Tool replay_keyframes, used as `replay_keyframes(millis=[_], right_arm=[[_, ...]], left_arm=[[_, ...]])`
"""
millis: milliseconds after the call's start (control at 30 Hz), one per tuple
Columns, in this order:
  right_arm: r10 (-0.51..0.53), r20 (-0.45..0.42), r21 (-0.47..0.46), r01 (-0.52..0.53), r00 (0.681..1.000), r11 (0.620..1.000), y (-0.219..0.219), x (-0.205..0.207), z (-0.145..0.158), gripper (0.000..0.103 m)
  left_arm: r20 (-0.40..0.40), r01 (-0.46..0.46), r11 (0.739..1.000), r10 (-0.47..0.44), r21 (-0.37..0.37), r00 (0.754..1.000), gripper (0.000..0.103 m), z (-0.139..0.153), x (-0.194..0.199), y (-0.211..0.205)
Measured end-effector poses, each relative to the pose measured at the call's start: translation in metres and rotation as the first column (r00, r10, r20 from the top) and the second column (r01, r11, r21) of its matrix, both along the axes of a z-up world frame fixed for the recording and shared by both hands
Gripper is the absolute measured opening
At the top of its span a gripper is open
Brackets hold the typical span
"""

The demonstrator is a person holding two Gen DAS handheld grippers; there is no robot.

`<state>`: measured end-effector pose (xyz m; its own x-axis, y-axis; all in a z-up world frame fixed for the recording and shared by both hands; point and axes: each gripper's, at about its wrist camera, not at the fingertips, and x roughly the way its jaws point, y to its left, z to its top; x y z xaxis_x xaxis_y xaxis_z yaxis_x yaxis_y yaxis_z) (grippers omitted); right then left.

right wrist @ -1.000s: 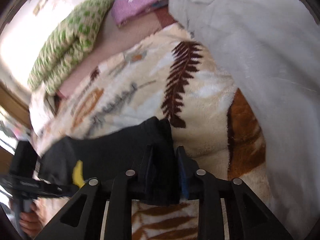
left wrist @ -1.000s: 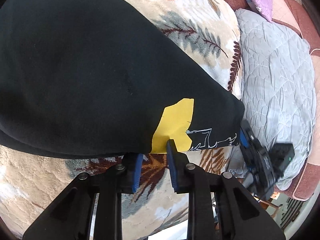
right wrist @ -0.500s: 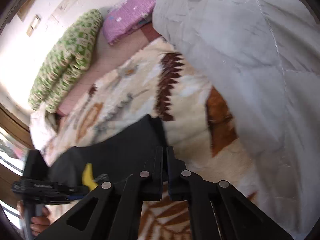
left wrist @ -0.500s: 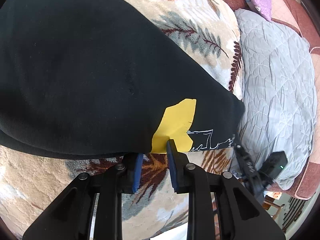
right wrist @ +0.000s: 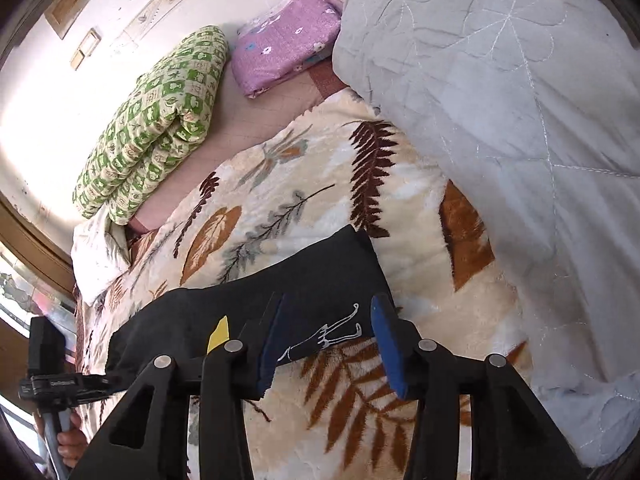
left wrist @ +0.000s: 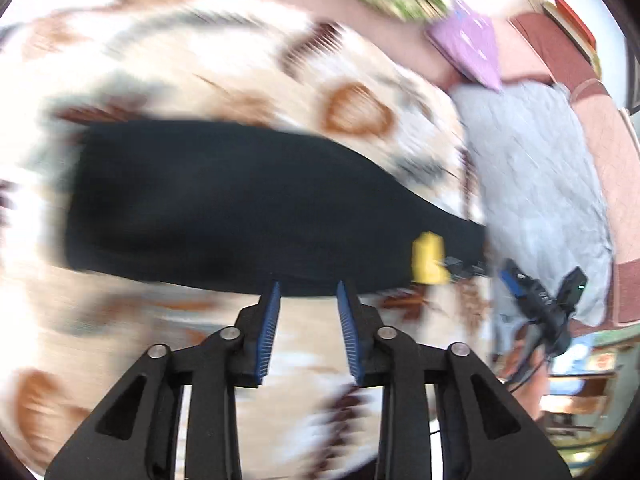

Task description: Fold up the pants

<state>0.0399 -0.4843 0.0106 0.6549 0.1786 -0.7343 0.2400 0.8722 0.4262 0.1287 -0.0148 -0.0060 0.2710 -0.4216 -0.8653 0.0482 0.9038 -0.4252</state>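
Black pants (left wrist: 240,204) with a yellow patch (left wrist: 428,258) and a white line drawing (right wrist: 324,338) lie folded into a long strip on a leaf-patterned blanket (right wrist: 280,184). My left gripper (left wrist: 308,292) is open and empty, just off the pants' near edge; this view is blurred. My right gripper (right wrist: 332,312) is open and empty over the pants' end (right wrist: 320,276), its jaws on either side of the white drawing. The right gripper also shows in the left wrist view (left wrist: 536,300).
A grey quilt (right wrist: 520,100) lies to the right of the blanket. A green checked quilt (right wrist: 156,120) and a purple folded cloth (right wrist: 284,40) lie at the far side. The left gripper and the hand holding it show in the right wrist view (right wrist: 52,384).
Both grippers have opened wider. The right gripper let go of the pants' end. The left gripper has pulled back fast, so the whole strip now shows.
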Motion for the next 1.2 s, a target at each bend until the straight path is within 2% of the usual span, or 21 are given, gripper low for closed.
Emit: replay_keyframes(millis=[67, 133, 200, 300, 433, 700, 933, 1033, 1067, 1100, 1133, 1167, 1200], right_arm=[[-0.019, -0.034, -0.004, 0.019, 0.999, 1.0, -0.001, 0.005, -0.003, 0.049], [-0.042, -0.072, -0.007, 0.041, 0.996, 0.999, -0.005, 0.008, -0.008, 0.051], [-0.064, -0.1, 0.015, 0.066, 0.993, 0.998, -0.008, 0.008, -0.015, 0.051], [-0.091, -0.121, 0.059, 0.099, 0.988, 0.993, -0.012, 0.009, -0.026, 0.051], [-0.113, -0.143, 0.09, 0.127, 0.983, 0.988, -0.014, 0.011, -0.036, 0.051], [-0.116, -0.172, 0.116, 0.137, 0.978, 0.984, -0.013, 0.012, -0.04, 0.054], [-0.097, -0.221, 0.183, 0.139, 0.97, 0.973, -0.011, 0.014, -0.048, 0.057], [-0.096, -0.222, 0.183, 0.138, 0.97, 0.973, -0.007, 0.018, -0.049, 0.057], [-0.103, -0.224, 0.176, 0.145, 0.969, 0.974, -0.006, 0.02, -0.05, 0.057], [-0.114, -0.224, 0.173, 0.154, 0.968, 0.973, -0.007, 0.021, -0.051, 0.057], [-0.122, -0.223, 0.179, 0.164, 0.967, 0.97, -0.007, 0.023, -0.053, 0.051], [-0.129, -0.23, 0.18, 0.172, 0.965, 0.969, -0.008, 0.024, -0.055, 0.045], [-0.137, -0.231, 0.166, 0.178, 0.963, 0.97, -0.008, 0.025, -0.055, 0.021]], left_arm=[[0.033, -0.052, 0.996, 0.049, 0.078, 0.998, 0.044, 0.004, 0.0, 0.041], [0.024, -0.09, 0.991, 0.088, 0.095, 0.996, 0.046, 0.001, 0.0, 0.075], [-0.018, -0.12, 0.992, 0.121, 0.041, 0.993, 0.046, -0.007, 0.003, 0.099], [-0.089, -0.192, 0.979, 0.186, -0.062, 0.979, 0.046, -0.026, 0.005, 0.123], [-0.173, -0.224, 0.96, 0.195, -0.167, 0.966, 0.046, -0.047, 0.008, 0.124], [-0.268, -0.335, 0.901, 0.262, -0.275, 0.927, 0.045, -0.068, 0.014, 0.117], [-0.295, -0.339, 0.909, 0.263, -0.245, 0.919, 0.045, -0.074, 0.023, 0.111], [-0.328, -0.361, 0.898, 0.272, -0.252, 0.905, 0.045, -0.079, 0.027, 0.112], [-0.339, -0.371, 0.894, 0.277, -0.252, 0.899, 0.042, -0.081, 0.028, 0.113], [-0.346, -0.383, 0.893, 0.29, -0.237, 0.892, 0.027, -0.082, 0.029, 0.114], [-0.349, -0.385, 0.895, 0.295, -0.223, 0.889, 0.018, -0.083, 0.03, 0.116], [-0.353, -0.385, 0.897, 0.296, -0.217, 0.888, 0.017, -0.083, 0.033, 0.117], [-0.35, -0.396, 0.892, 0.308, -0.216, 0.885, 0.013, -0.081, 0.034, 0.12]])
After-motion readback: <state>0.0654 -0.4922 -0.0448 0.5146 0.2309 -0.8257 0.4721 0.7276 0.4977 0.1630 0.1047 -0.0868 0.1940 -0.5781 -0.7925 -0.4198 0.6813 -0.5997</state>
